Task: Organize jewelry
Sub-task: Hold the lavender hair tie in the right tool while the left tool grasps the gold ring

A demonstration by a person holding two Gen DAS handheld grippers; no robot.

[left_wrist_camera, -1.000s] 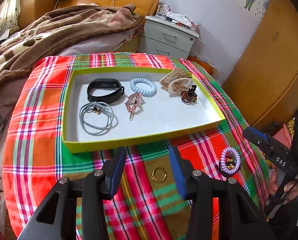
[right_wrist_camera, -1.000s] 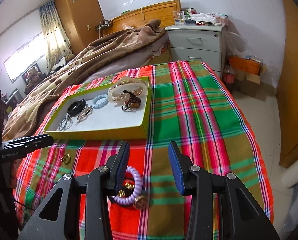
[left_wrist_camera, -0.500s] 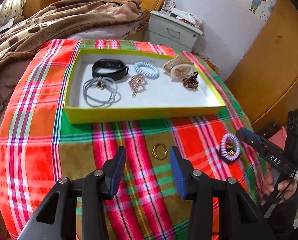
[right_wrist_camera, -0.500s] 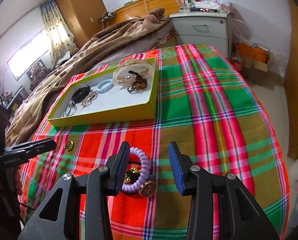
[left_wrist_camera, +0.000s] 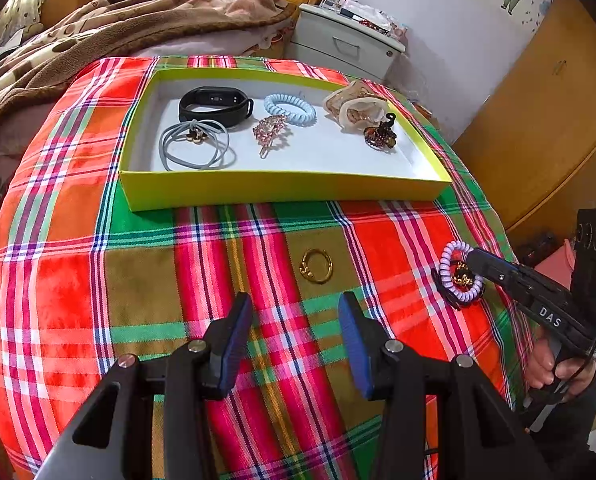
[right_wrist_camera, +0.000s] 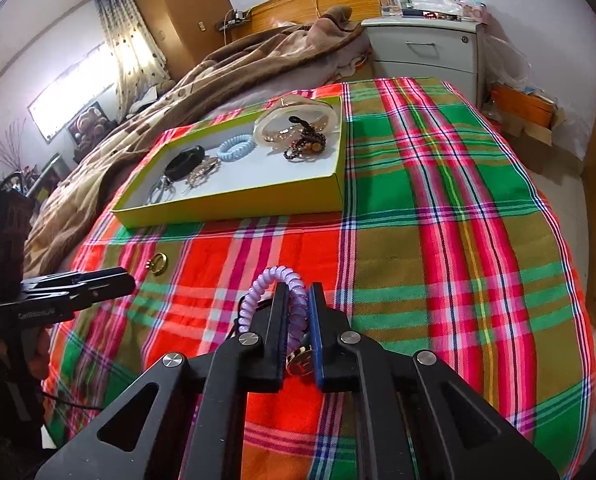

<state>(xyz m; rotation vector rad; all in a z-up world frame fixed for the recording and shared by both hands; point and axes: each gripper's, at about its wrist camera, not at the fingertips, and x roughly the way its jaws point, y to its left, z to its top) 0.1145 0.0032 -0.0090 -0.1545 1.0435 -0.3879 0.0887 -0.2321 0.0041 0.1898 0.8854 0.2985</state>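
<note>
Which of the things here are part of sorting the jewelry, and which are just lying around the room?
Part of the job: purple coil hair tie, gold ring, yellow tray, right gripper.

Lying about: brown blanket, nightstand, curtain.

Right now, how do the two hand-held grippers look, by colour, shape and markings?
Both are black pistol-grip tools. The left gripper has angular black linkage arms with silver rivets and blue pads on its fingers. The right gripper looks the same; its side reads "DAS" in white, and a black camera block with a green light sits on top.
</note>
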